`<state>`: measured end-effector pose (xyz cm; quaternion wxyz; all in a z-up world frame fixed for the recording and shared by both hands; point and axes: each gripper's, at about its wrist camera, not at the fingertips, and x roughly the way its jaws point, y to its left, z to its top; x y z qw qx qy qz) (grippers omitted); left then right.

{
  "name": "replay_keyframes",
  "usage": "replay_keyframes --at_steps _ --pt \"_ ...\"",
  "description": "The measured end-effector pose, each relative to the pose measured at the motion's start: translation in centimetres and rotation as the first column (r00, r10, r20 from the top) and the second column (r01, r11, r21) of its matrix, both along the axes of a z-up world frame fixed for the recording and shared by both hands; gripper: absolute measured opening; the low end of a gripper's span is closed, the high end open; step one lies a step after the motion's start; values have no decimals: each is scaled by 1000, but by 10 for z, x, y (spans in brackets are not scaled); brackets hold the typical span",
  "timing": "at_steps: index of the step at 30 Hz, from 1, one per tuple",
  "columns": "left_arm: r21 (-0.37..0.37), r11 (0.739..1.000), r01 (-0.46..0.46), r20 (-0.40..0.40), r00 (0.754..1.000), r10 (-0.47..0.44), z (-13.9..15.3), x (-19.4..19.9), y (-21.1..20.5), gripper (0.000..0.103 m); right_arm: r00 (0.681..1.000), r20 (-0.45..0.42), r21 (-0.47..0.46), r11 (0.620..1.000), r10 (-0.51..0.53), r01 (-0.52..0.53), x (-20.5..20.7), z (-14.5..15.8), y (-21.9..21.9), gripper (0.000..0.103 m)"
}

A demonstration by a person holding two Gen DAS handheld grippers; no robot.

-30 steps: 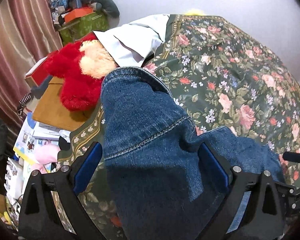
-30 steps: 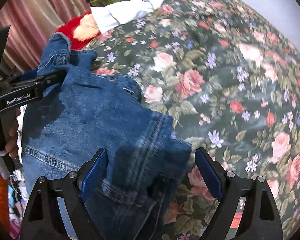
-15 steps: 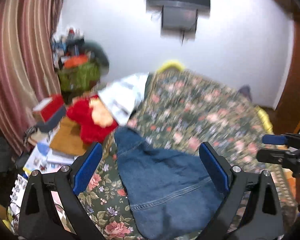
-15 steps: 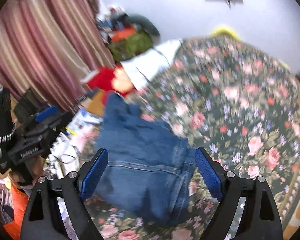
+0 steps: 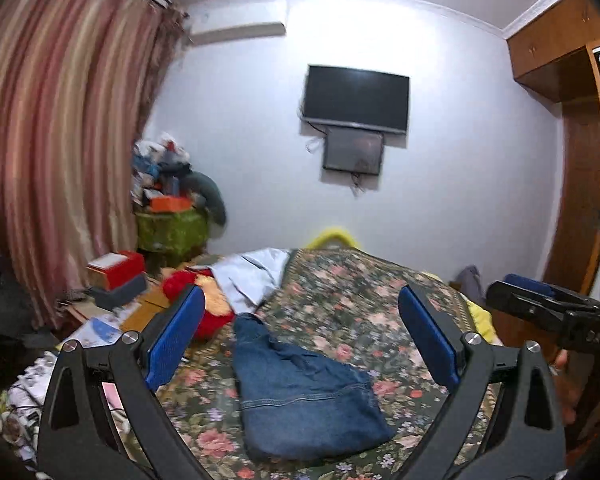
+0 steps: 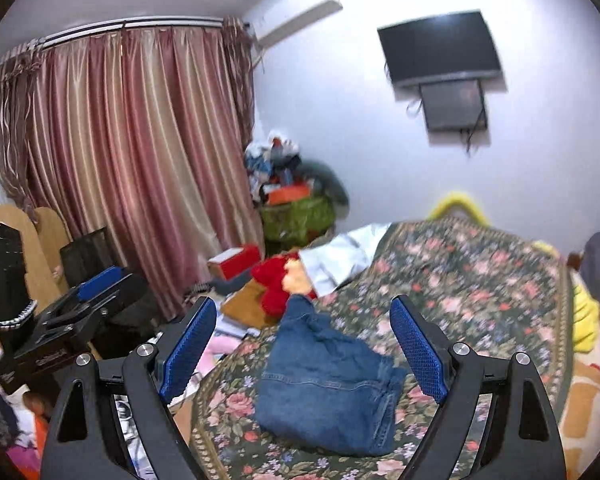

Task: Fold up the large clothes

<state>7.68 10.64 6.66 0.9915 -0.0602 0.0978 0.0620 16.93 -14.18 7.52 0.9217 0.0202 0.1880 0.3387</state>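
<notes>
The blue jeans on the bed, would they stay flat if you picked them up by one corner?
Probably not. The jeans are soft denim, creased and lumpy where folded, so they would likely droop and unfold. They look thick and layered, so probably heavy for cloth. Lying on the flowery bedspread, they should drag rather than slide.

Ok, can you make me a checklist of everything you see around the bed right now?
Surface: bed with floral cover, mostly bare.
Job's things: jeans folded, lying flat near the bed's edge.
Clutter: red plush toy, white pillow, piled green box, papers beside the bed.
Grippers: left gripper open, right gripper open, both raised off the jeans.
Cables: wires under the wall TV.
Surroundings: striped curtain, wooden wardrobe.
</notes>
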Motion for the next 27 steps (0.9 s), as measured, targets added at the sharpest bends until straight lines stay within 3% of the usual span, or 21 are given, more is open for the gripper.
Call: replay_keyframes --at_steps 5,8,11,27 --pt "3 999 -43 27 999 43 -1 -20 -6 99 993 89 -11 997 -74 76 -41 2 -5 88" --pt "2 998 -55 19 998 55 -5 -21 -8 101 990 105 -18 995 -99 101 -58 0 -5 102" --pt "-1 998 -70 5 998 70 -10 -22 -6 101 983 132 -39 990 -128 134 -70 -1 -5 103" --pt "-43 997 -61 -48 997 58 -25 -18 -1 102 984 97 -61 986 -152 158 -63 -8 -3 103"
